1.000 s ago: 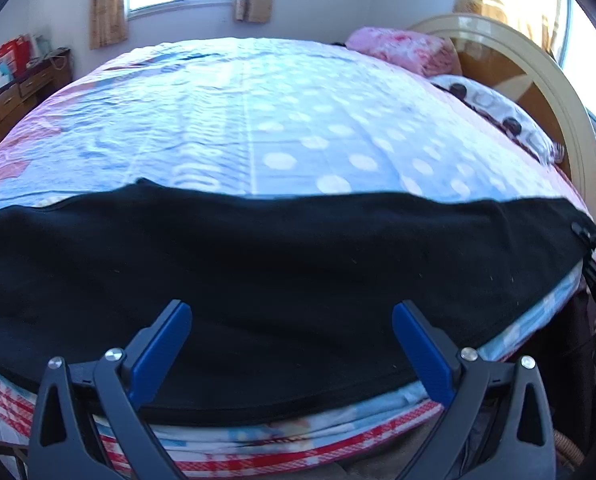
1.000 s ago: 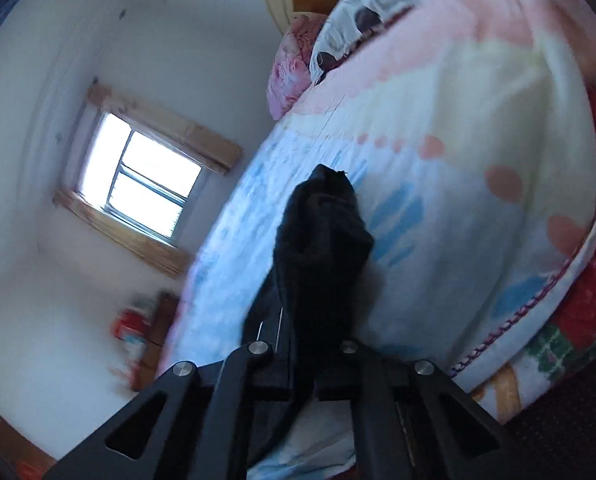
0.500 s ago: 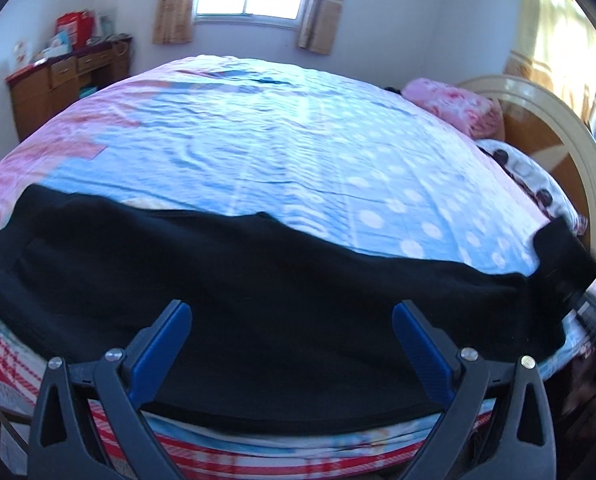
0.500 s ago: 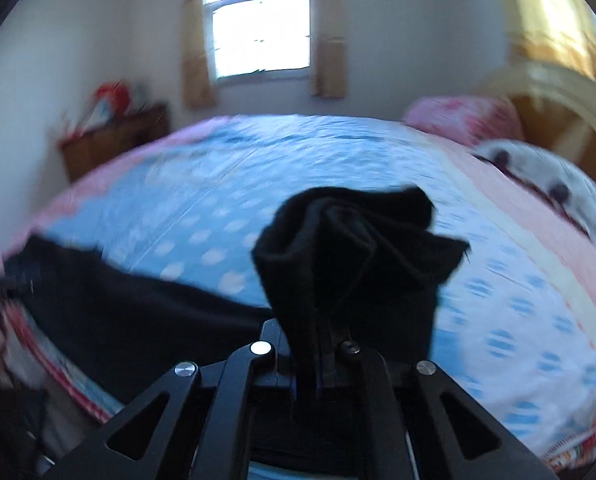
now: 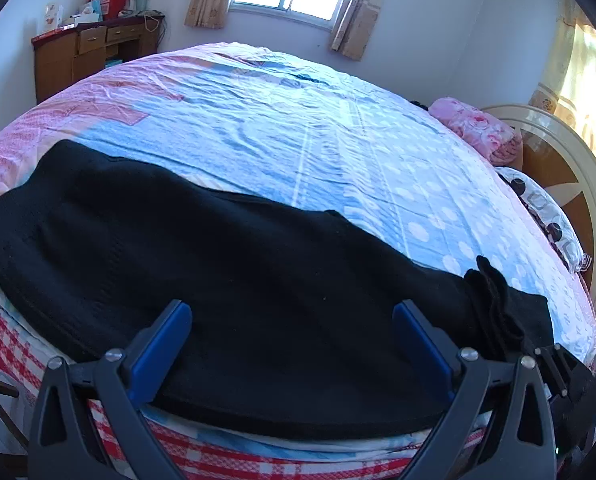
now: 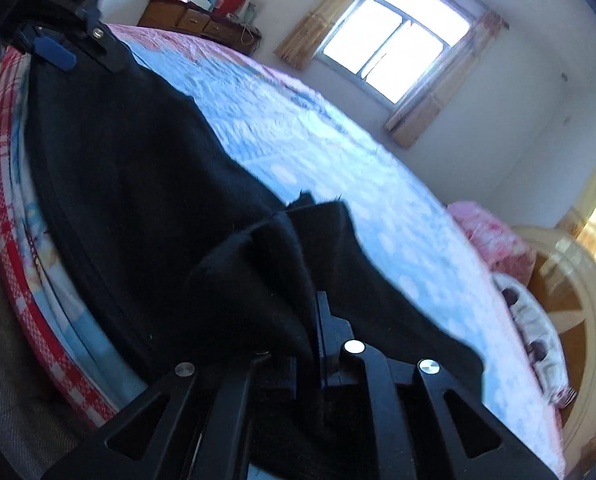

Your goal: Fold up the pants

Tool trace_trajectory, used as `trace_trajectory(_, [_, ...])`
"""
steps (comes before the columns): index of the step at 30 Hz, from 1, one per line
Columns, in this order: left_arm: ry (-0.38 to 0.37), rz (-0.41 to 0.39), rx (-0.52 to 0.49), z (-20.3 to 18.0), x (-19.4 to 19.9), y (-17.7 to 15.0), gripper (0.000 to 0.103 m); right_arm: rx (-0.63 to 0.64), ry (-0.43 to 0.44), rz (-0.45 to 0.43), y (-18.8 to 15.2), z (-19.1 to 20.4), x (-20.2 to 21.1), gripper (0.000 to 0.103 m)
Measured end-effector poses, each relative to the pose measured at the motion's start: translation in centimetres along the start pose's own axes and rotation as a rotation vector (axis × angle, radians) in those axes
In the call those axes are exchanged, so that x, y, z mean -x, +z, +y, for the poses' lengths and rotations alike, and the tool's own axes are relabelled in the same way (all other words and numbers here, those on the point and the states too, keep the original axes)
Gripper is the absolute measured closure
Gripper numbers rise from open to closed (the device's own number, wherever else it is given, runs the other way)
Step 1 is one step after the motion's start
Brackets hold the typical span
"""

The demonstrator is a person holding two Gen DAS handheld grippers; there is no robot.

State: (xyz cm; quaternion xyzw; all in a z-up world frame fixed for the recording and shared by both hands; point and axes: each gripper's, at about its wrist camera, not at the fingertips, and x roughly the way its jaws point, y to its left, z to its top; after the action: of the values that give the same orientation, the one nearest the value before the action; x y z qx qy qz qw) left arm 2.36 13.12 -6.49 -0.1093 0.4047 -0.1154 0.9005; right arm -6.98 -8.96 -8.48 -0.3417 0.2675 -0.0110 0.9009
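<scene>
Black pants (image 5: pixel 226 280) lie stretched along the near edge of the bed. My left gripper (image 5: pixel 292 332) is open, its blue pads (image 5: pixel 160 344) wide apart just above the cloth, holding nothing. My right gripper (image 6: pixel 308 316) is shut on a bunched end of the pants (image 6: pixel 266 264) and holds it lifted above the flat part. That bunched end shows at the right in the left wrist view (image 5: pixel 498 304). The left gripper shows at the top left of the right wrist view (image 6: pixel 70 44).
The bed (image 5: pixel 338 140) has a blue dotted sheet with pink borders and a red checked side. A pink pillow (image 5: pixel 478 128), a patterned pillow (image 5: pixel 546 216) and a round headboard (image 5: pixel 578 184) are at the right. A wooden dresser (image 5: pixel 86 56) stands at the far left by the window.
My right gripper has carried the pant end from the bed's right edge leftward over the pants, toward the left gripper. The left gripper stays open and its view has turned left.
</scene>
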Motion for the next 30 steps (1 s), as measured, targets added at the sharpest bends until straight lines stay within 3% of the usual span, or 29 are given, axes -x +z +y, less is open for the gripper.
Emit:
trace_trajectory(3, [0.010,-0.007,-0.005,0.3,0.1,0.1,0.000,0.041,-0.013,-0.054,0.7,0.8,0.7,0.097])
trace_trajectory(10, [0.064,-0.028,-0.014,1.3,0.9,0.4,0.000,0.021,0.056,-0.126,4.0,2.4,0.1,0.097])
trace_trajectory(13, [0.080,-0.026,-0.037,1.3,0.6,0.4,0.000,0.052,0.105,-0.132,3.7,3.9,0.4,0.097])
trace_trajectory(20, [0.130,-0.003,-0.116,0.1,-0.8,-0.4,0.000,0.084,0.124,-0.088,3.1,4.6,-0.6,0.092])
trace_trajectory(22, [0.168,-0.006,-0.168,-0.5,-1.0,-0.6,0.000,0.031,0.214,-0.078,3.5,3.3,-0.5,0.085])
trace_trajectory(23, [0.178,-0.005,-0.183,-0.7,-1.2,-0.7,0.000,-0.008,0.278,-0.071,3.7,2.5,-0.5,0.070])
trace_trajectory(24, [0.186,-0.001,-0.194,-0.8,-1.3,-0.8,0.000,-0.057,0.374,-0.065,3.9,1.6,-0.3,0.047])
trace_trajectory(26, [0.195,0.011,-0.202,-0.8,-1.7,-1.0,0.000,-0.123,0.530,-0.062,4.0,0.6,-0.1,0.027])
trace_trajectory(30, [0.234,-0.041,-0.193,0.1,-0.1,-0.8,0.001,-0.222,0.660,-0.056,4.6,-0.6,0.1,0.027])
